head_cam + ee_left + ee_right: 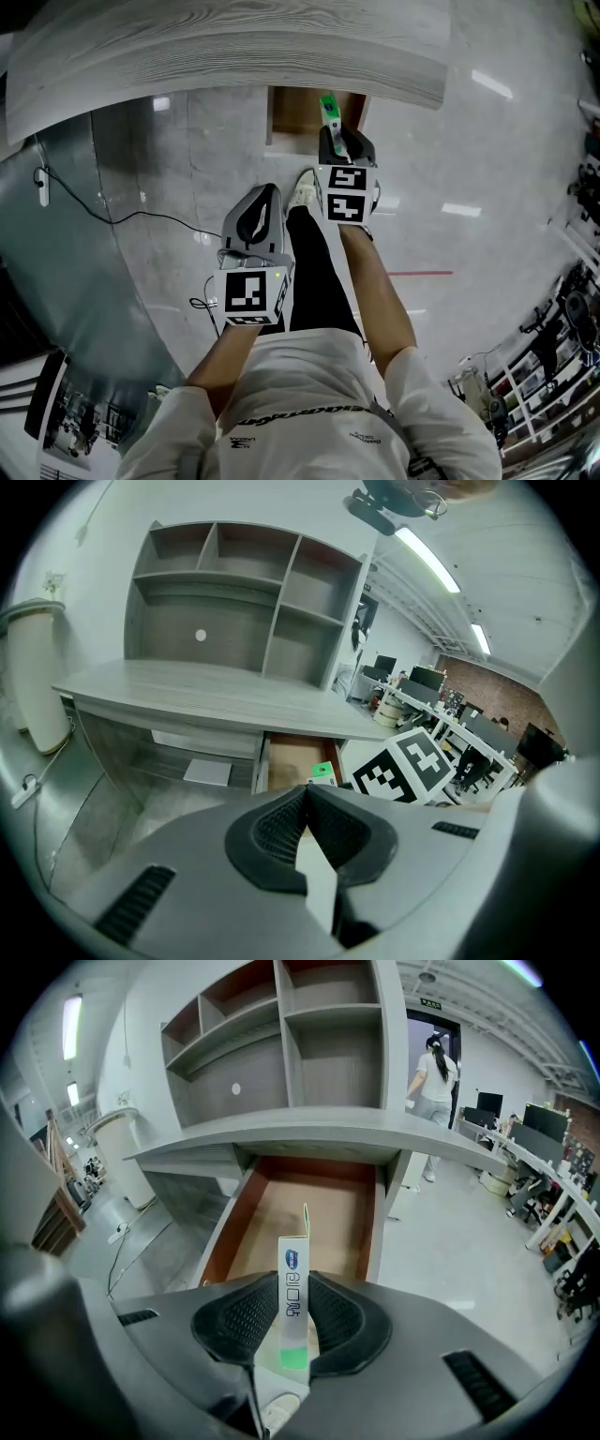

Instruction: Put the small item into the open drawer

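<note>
Small box (292, 1265), white with a blue mark and a green patch: it stands upright, pinched between the pads of the right tool (294, 1286), top end poking out past the tips. Just ahead of and below that tool we see the open drawer (217, 1241), under the desk (309, 1133) edge. Right forearm (370, 272) stretched forward, tool tipped steeply down. Left tool (305, 797) sits behind and to the left of it, nearer the body. Its jaws are closed together on nothing, and it tilts down more gently.
</note>
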The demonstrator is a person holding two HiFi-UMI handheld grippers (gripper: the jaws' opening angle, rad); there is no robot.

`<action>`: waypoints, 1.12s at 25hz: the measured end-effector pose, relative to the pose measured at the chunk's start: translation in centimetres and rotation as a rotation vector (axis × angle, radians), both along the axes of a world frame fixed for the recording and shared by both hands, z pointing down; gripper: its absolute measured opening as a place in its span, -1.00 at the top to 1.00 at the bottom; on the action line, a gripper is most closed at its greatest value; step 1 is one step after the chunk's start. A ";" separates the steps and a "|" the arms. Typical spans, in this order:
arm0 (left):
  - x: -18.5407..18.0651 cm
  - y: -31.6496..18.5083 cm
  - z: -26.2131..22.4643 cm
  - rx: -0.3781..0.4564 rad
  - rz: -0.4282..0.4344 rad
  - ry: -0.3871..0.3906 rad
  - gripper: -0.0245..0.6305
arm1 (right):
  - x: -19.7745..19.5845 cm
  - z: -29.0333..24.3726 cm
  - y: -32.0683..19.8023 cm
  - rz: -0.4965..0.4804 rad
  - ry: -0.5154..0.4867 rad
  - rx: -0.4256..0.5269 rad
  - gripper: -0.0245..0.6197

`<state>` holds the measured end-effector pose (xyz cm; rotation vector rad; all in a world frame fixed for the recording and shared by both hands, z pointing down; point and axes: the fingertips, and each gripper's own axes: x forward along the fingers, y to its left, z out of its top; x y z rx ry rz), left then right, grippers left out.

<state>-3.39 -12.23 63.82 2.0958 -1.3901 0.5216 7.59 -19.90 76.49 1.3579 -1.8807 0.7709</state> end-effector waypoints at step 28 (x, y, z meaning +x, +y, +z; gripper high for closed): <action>0.0 -1.0 1.2 -0.012 -0.017 -0.014 0.88 | 0.1 1.5 -0.9 0.028 -0.032 -0.015 0.47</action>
